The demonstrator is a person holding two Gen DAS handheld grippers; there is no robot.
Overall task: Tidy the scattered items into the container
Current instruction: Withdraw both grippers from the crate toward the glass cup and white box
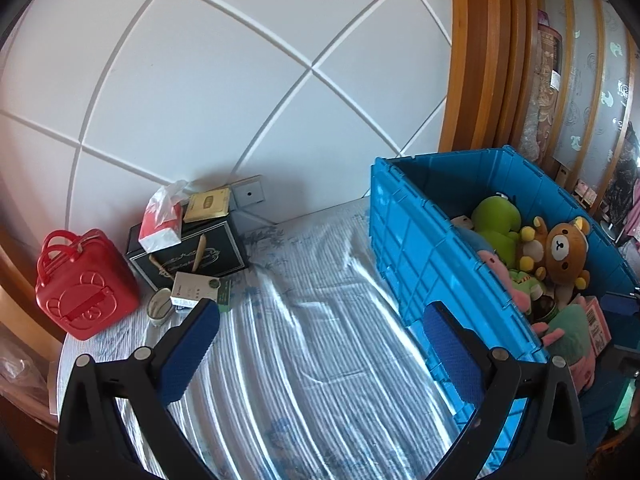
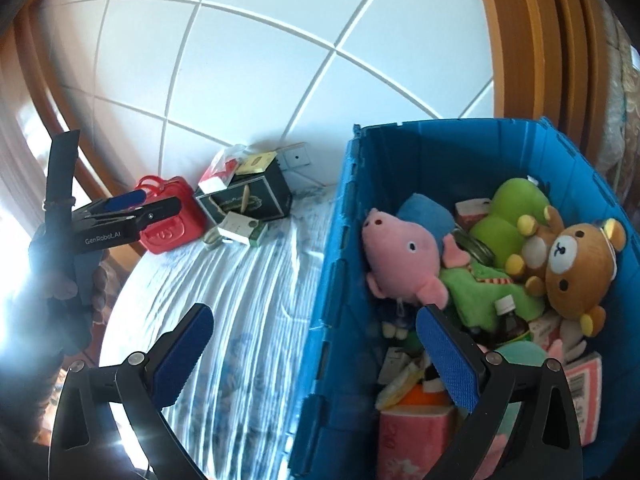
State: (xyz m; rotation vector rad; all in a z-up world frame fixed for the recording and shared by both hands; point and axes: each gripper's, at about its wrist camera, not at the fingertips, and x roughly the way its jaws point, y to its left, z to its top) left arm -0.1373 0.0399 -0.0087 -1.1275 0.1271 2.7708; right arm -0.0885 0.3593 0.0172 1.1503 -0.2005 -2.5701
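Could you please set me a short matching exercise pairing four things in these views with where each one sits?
Things:
1. brown bear plush
2. red case
3. tissue pack
4. right gripper

Places:
A. on top of the black box
B. open, straddling the crate's near wall
C. inside the blue crate
D. on the bed, at the far left

Pairs: 1-C, 2-D, 3-A, 4-B

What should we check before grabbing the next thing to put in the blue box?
1. Left tool open and holding nothing: ok.
2. Right tool open and holding nothing: ok.
3. Blue box open on top: ok.
4. Room left in the box: cannot tell; the pink pig, brown bear and other toys fill much of it.
5. Things left outside on the bed: not ok; the red case, tissue pack and black box sit by the wall.
6. Bed between tools and those things clear: ok.
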